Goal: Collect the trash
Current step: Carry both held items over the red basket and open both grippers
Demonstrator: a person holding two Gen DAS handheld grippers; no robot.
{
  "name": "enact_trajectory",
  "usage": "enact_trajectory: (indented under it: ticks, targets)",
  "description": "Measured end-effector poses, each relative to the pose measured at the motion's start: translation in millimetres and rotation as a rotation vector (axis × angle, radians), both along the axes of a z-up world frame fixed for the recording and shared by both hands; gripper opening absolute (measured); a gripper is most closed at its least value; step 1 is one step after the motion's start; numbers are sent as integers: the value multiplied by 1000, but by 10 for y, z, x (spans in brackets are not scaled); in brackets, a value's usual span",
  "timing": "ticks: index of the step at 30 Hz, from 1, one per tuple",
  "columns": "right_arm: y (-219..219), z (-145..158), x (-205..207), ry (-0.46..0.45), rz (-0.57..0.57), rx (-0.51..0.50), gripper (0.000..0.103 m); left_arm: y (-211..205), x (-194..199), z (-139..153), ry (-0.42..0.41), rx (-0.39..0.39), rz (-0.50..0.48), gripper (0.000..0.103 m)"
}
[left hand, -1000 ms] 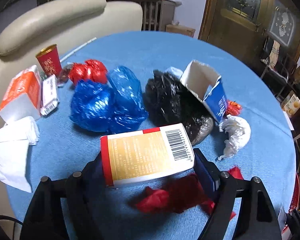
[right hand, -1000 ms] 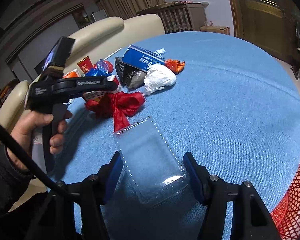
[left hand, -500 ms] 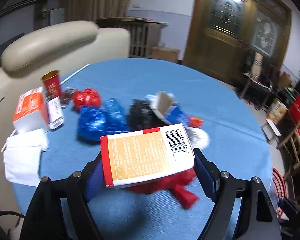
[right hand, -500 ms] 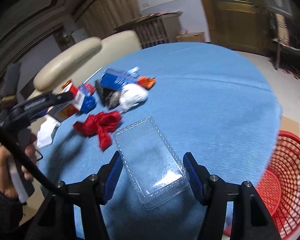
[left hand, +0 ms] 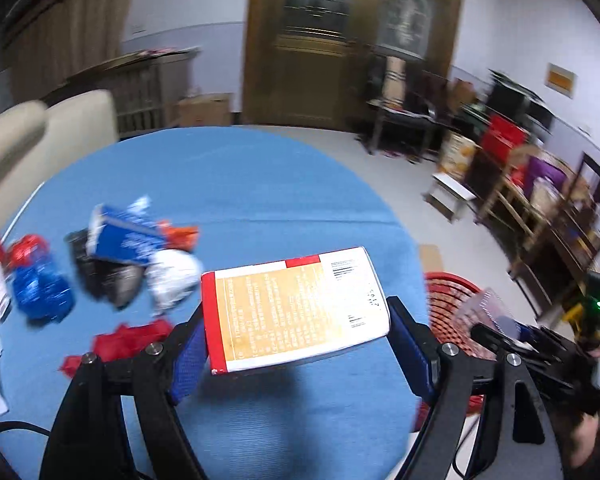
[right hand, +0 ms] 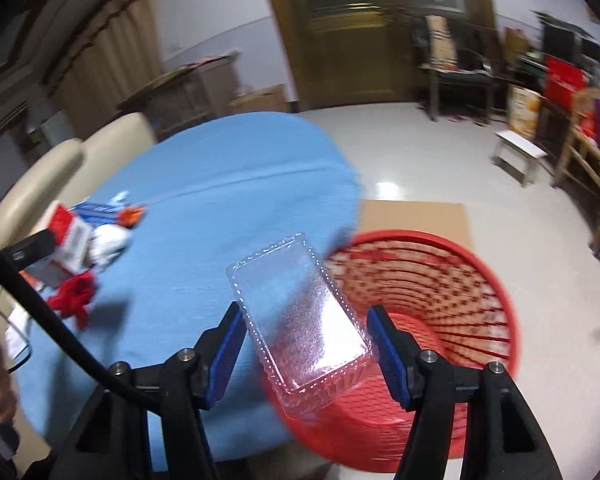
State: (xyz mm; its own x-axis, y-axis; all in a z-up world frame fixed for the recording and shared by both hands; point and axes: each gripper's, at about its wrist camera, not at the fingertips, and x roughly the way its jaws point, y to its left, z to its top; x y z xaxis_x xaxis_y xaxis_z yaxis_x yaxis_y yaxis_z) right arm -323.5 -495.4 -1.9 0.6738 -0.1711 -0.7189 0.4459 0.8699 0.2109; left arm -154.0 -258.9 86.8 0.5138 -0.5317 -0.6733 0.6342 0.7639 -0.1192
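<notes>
Table [left hand: 260, 184]: round, under the blue cloth in front of you.
Sofa [left hand: 40, 136]: cream, just behind the table on your left.
Door [left hand: 340, 40]: dark wood with glass panels, in the far wall.
Cabinet [left hand: 152, 80]: slatted, left of the door, with a cardboard box [left hand: 204, 110] beside it.
Stool [right hand: 518, 152]: white, on the pale floor [right hand: 420, 156] to your right.
Shelves [left hand: 540, 200]: cluttered, along the right wall; contents too blurred to name.
Cardboard sheet [right hand: 416, 216]: flat on the floor, probably a mat.
</notes>
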Motion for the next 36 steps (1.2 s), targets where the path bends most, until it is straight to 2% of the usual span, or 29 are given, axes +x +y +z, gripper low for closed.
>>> enact_trajectory:
  ticks: [5,10,14,15,16,24,32,36]
  targets:
    - [-400,-228,-113,77,-90,7,67,-397,-184,-27,2,18,-103,82]
    - [-621,-389,-171,108,-139,25,67,-675,-302,-80,6,44,-171,82]
    - [-720,-519,-204,142,-149,62,75,-834,-384,-116,11,60,-213,83]
    - [-698,-522,-224,141,-157,55,81,-860,-395,-118,12,61,-223,83]
    - [-704,-515,-248,136,-163,52,83,-892,-414,-120,12,64,-230,83]
    - [-934,-288,-506,37,-260,73,83,-1171,-537,-191,31,79,-306,83]
    - [-1090,-210,-705,-11,-326,90,83,-1621,-660,-267,58,89,-390,83]
    - [-1190,-218,-808,-27,-368,115,83,-1730,-637,-318,74,103,-391,84]
